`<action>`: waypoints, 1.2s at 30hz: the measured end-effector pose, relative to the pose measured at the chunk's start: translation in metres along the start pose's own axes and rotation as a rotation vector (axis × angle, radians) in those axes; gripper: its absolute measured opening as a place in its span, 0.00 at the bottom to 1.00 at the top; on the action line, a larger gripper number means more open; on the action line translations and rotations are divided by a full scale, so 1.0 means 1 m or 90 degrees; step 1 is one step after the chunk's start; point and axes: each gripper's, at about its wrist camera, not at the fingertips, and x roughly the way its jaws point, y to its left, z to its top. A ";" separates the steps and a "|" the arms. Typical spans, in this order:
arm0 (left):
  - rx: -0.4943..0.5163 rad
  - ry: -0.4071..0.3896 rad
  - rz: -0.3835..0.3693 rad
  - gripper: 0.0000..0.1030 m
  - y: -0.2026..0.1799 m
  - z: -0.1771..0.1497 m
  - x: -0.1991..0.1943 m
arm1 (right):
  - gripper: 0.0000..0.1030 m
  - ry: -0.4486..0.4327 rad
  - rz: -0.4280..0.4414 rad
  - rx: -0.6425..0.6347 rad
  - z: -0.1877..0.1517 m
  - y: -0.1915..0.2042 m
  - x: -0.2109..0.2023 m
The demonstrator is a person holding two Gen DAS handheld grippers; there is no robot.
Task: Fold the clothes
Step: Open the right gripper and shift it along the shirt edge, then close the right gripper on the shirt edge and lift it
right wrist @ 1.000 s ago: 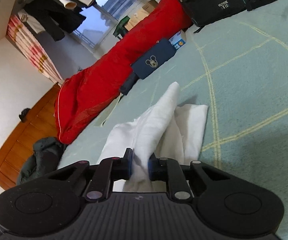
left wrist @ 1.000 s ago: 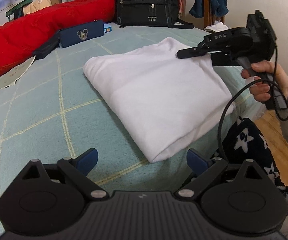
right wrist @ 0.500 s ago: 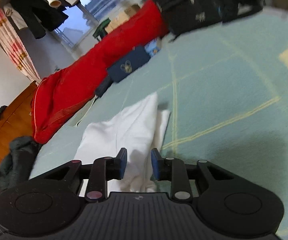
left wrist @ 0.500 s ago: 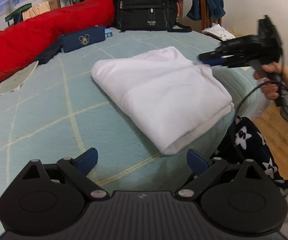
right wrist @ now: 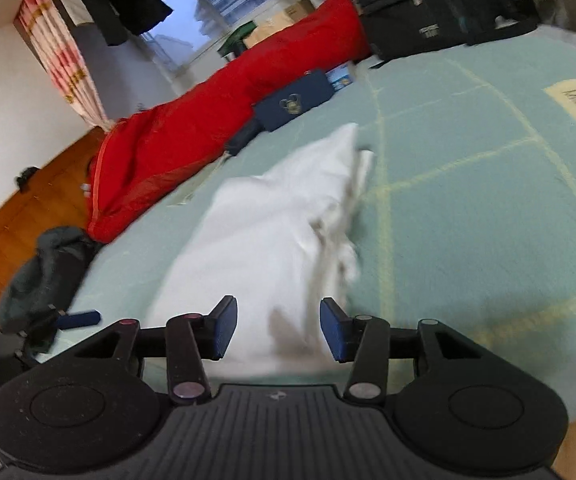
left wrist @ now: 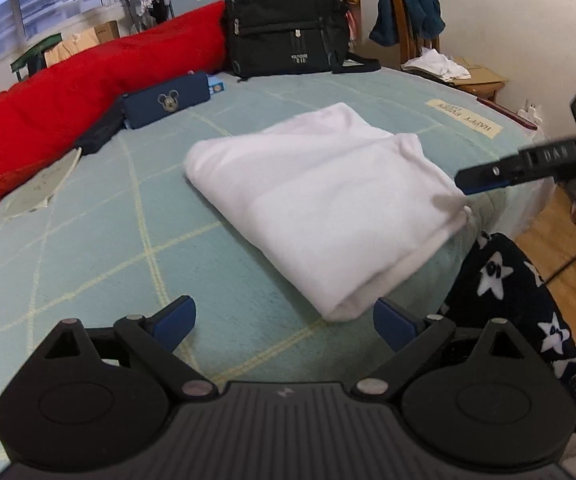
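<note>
white garment [left wrist: 320,204] folded, laid on bed [left wrist: 88,256] near its edge | soft, light, limp; judged best pinched at folded corner | left gripper [left wrist: 284,322] jaws wide apart, nothing held | right gripper [right wrist: 276,328] jaws apart, nothing held

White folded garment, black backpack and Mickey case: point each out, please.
white folded garment [left wrist: 328,204], left wrist view, middle of its top layer
black backpack [left wrist: 284,20], left wrist view, front panel
Mickey case [left wrist: 166,100], left wrist view, lid

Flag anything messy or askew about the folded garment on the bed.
The white garment lies folded on the bed, but its far edge looks untidy: rumpled layers poke out unevenly beside the top fold. Both tongs are open.
</note>
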 end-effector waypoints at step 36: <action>0.083 -0.075 -0.063 0.90 0.027 0.080 0.035 | 0.16 0.056 -0.076 -0.200 0.049 0.009 0.080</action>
